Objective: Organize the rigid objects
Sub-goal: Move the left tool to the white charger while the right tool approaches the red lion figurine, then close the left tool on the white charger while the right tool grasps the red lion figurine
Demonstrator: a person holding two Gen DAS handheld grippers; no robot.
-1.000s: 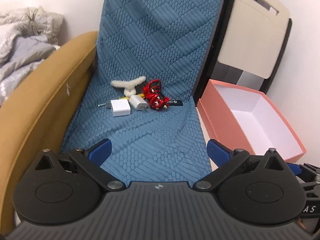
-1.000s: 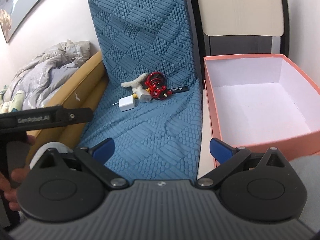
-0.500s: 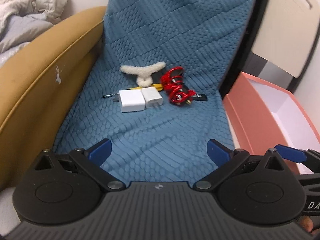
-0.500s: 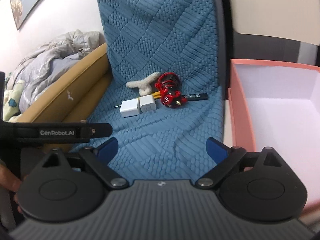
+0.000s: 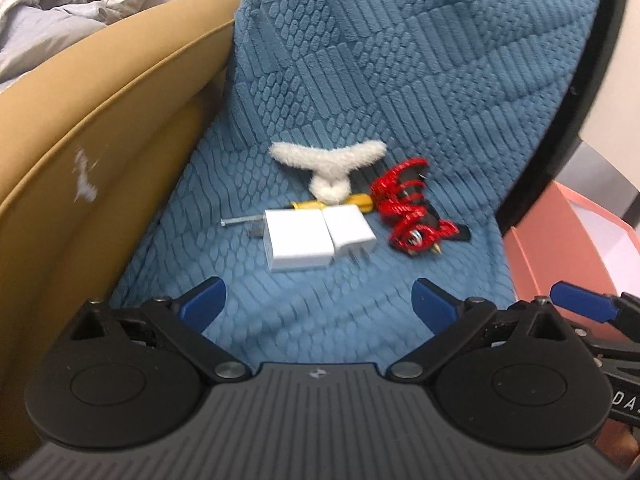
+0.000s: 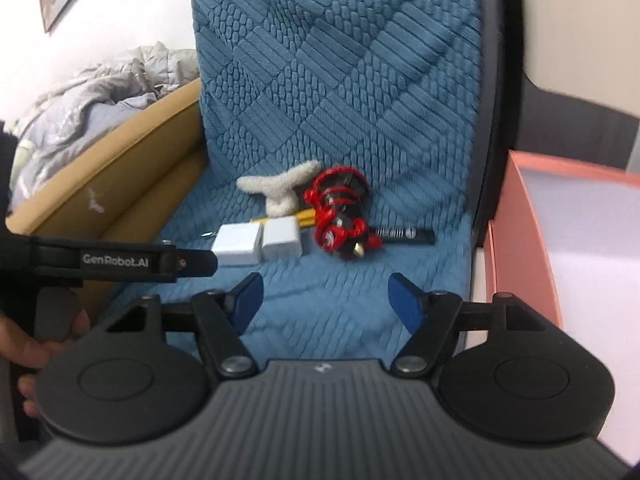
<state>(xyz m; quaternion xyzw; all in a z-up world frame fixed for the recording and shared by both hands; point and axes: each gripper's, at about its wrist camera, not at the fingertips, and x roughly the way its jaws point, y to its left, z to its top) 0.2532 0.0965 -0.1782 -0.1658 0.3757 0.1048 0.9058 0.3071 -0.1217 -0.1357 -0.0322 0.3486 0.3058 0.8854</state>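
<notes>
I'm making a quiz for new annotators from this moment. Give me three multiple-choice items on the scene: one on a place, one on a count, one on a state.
1. Where does the pink box stand relative to the blue cushion?
A. To its right
B. To its left
C. On top of it

2. How many white chargers lie side by side on the cushion?
A. One
B. Two
C. Four

3. How are the left gripper and right gripper set?
A. Both shut on a charger
B. Left open, right shut
C. Both open, holding nothing

Answers:
1. A: the box's wall rises just past the cushion's right edge in the right wrist view.
2. B: the larger white charger and the smaller white charger sit against each other.
3. C: each gripper's blue fingertips stand wide apart with only cushion between them.
</notes>
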